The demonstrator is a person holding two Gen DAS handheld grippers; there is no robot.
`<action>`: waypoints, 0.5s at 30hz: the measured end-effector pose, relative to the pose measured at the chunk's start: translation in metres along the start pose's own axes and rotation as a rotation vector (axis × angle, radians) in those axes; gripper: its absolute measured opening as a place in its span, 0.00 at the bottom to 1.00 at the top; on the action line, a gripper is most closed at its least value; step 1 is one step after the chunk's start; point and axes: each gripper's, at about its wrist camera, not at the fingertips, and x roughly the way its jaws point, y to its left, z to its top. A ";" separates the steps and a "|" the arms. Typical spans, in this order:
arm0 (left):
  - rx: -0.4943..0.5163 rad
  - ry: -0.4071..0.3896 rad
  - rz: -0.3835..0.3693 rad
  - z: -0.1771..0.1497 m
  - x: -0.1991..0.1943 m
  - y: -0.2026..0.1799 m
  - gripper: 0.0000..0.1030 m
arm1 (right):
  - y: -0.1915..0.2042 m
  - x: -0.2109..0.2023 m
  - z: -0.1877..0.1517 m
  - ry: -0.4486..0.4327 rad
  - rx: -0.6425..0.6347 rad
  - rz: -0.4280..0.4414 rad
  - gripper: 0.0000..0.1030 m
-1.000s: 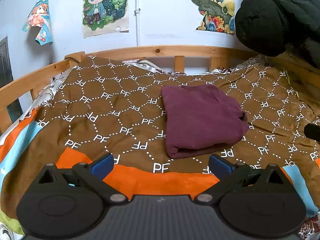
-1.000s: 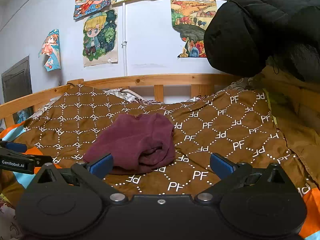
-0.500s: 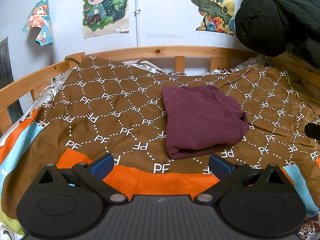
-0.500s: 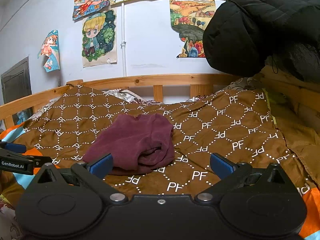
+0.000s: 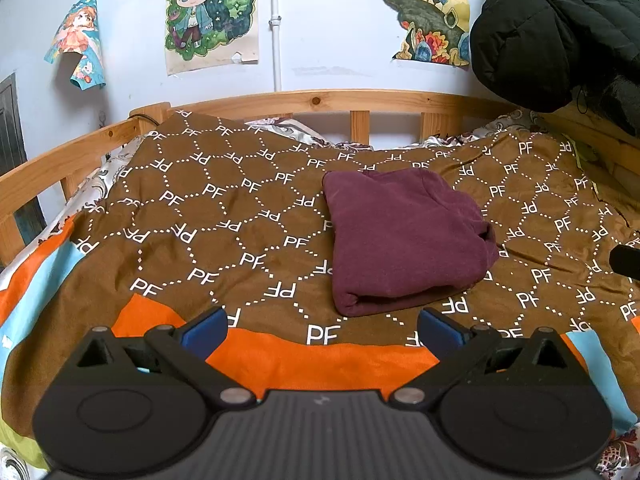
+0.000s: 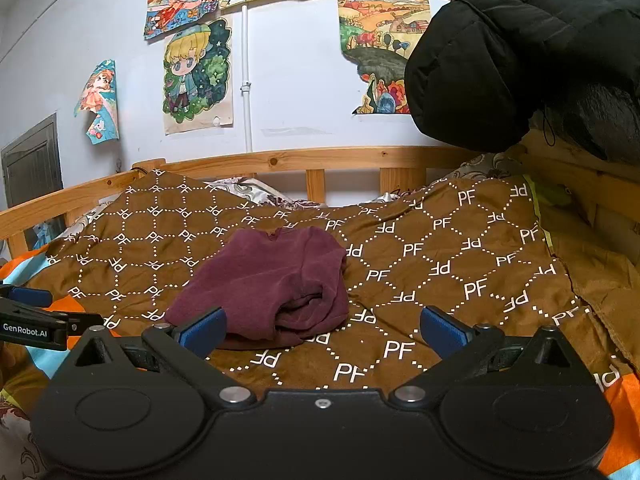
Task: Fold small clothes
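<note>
A pale wall hung with cartoon posters [image 5: 212, 12] backs a wooden bed rail [image 5: 320, 100], and a black padded jacket [image 6: 520, 52] hangs at the right. Over the bed lies a brown blanket [image 5: 208, 216] printed with white letters, orange along its near edge. In the middle of it sits a maroon garment [image 5: 400, 240], folded into a thick, roughly square bundle. The left gripper [image 5: 322, 326] hovers just short of the bundle's near edge, its blue-padded fingers [image 5: 204, 330] spread wide, gripping nothing. The right gripper [image 6: 320, 326] is likewise wide apart and empty; the garment lies ahead of it and to its left, its loose folded end facing that gripper. Neither tool touches the cloth.
</note>
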 end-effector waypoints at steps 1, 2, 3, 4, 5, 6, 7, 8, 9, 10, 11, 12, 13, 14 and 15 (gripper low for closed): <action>-0.001 0.002 -0.002 0.000 0.000 0.000 1.00 | 0.000 0.000 0.000 0.000 0.000 0.000 0.99; -0.001 0.003 -0.004 0.000 0.001 0.000 1.00 | 0.000 0.000 0.000 0.000 0.001 0.000 0.99; -0.002 0.004 -0.004 0.000 0.001 0.000 1.00 | 0.000 0.000 0.000 0.001 0.001 0.000 1.00; -0.002 0.004 -0.005 -0.001 0.001 0.001 1.00 | 0.000 0.000 0.000 0.001 0.002 0.000 0.99; -0.001 0.003 -0.004 -0.001 0.001 0.001 1.00 | -0.001 0.000 0.000 0.001 0.004 0.000 0.99; 0.000 0.003 -0.004 -0.001 0.001 0.001 1.00 | -0.002 0.000 -0.001 0.002 0.006 -0.002 0.99; -0.001 0.003 -0.003 -0.001 0.001 0.000 1.00 | -0.002 0.001 -0.001 0.002 0.008 -0.004 0.99; 0.000 0.003 -0.002 -0.001 0.001 0.000 1.00 | -0.002 0.001 -0.001 0.002 0.009 -0.004 0.99; 0.001 0.004 -0.002 -0.001 0.001 0.000 1.00 | -0.002 0.001 -0.001 0.002 0.011 -0.005 1.00; 0.003 0.004 -0.002 0.000 0.001 0.000 1.00 | -0.001 0.001 -0.002 0.002 0.013 -0.006 1.00; 0.004 0.004 -0.002 -0.001 0.001 0.000 1.00 | -0.001 0.001 -0.002 0.001 0.014 -0.007 1.00; 0.004 0.004 -0.002 -0.001 0.001 0.000 1.00 | -0.001 0.000 -0.002 0.001 0.015 -0.008 0.99; 0.005 0.005 -0.002 0.000 0.001 0.000 1.00 | -0.001 0.000 -0.002 0.001 0.016 -0.008 0.99; 0.005 0.005 -0.001 0.000 0.001 0.000 1.00 | 0.000 0.000 -0.002 0.001 0.017 -0.008 1.00; 0.004 0.005 -0.001 0.000 0.001 0.000 1.00 | 0.000 0.000 -0.002 0.002 0.017 -0.008 1.00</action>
